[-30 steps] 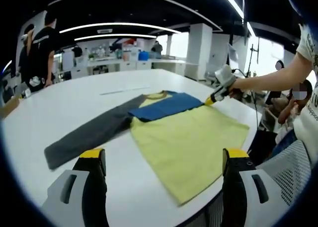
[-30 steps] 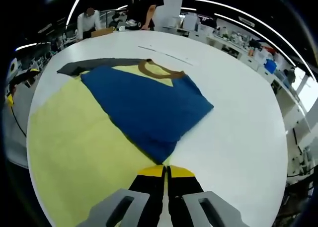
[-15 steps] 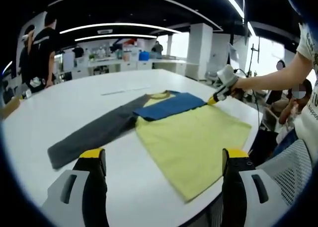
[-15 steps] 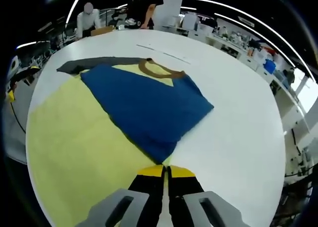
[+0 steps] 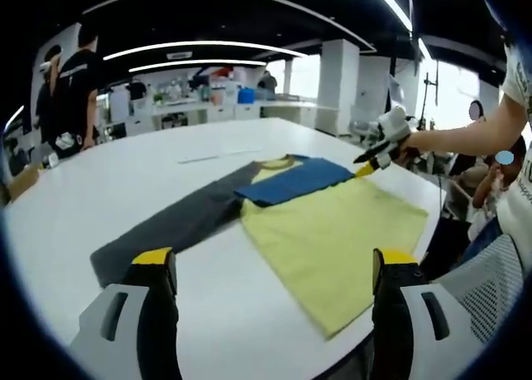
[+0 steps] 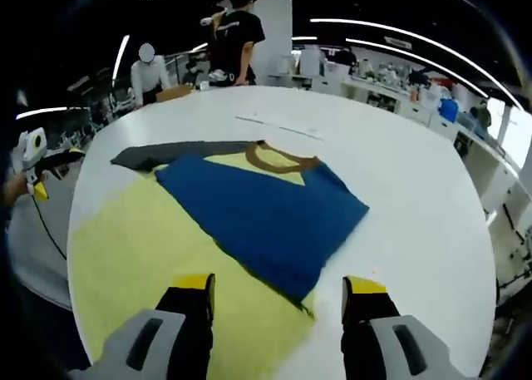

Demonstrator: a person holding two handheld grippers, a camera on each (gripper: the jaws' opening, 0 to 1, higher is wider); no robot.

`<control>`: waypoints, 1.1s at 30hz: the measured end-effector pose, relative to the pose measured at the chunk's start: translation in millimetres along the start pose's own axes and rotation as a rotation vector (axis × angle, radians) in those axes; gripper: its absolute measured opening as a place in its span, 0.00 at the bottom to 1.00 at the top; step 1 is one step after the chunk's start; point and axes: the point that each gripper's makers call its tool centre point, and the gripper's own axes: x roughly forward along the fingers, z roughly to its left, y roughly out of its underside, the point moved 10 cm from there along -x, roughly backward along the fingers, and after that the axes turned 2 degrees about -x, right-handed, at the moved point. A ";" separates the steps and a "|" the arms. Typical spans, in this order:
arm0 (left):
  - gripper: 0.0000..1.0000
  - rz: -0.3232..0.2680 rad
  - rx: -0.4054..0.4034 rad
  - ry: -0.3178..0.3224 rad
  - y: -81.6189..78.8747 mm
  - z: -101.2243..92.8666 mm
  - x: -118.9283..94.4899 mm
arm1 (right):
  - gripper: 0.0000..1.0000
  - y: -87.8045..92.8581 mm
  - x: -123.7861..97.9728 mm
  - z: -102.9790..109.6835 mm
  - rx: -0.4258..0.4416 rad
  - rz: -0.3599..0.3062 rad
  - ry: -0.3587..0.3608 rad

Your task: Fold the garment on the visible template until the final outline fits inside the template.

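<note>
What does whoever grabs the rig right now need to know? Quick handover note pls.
Left gripper: open, holding nothing, back from the shirt.
Right gripper: open, empty, above the blue sleeve's tip.
Shirt lies flat on the white table.
Done: blue sleeve folded across the yellow body.
Left: grey sleeve lies stretched out; fold it in, then the body. No template outline that I can make out.

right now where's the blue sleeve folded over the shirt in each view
Left gripper view: the blue sleeve lies right of centre, across the top of the yellow shirt body, near the right tongs.
Right gripper view: it lies at centre, above the open tongs.
Shared landmark: the brown collar beside it.
</note>
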 end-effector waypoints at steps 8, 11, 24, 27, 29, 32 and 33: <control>0.95 -0.023 -0.015 -0.058 -7.8 23.4 -3.1 | 0.92 -15.3 -12.6 20.3 -0.010 -0.084 -0.057; 0.95 -0.020 -0.011 -0.071 -9.7 29.7 -3.4 | 0.99 -18.7 -17.9 24.4 -0.007 -0.107 -0.059; 0.93 -0.056 -0.112 -0.190 -7.8 75.0 -11.5 | 0.99 -18.3 -48.3 40.0 -0.024 -0.140 -0.086; 0.92 -0.047 -0.116 -0.224 -6.2 83.2 -12.8 | 0.99 -15.4 -54.4 45.7 -0.027 -0.137 -0.097; 0.90 -0.038 -0.119 -0.257 -3.7 89.0 -13.9 | 0.99 -13.5 -58.3 50.0 -0.023 -0.138 -0.103; 0.83 -0.005 -0.147 -0.319 3.4 97.9 -15.4 | 0.99 -11.7 -62.9 54.5 -0.018 -0.151 -0.101; 0.79 0.007 -0.152 -0.340 6.1 100.8 -15.9 | 0.99 -11.2 -63.9 55.4 -0.016 -0.153 -0.100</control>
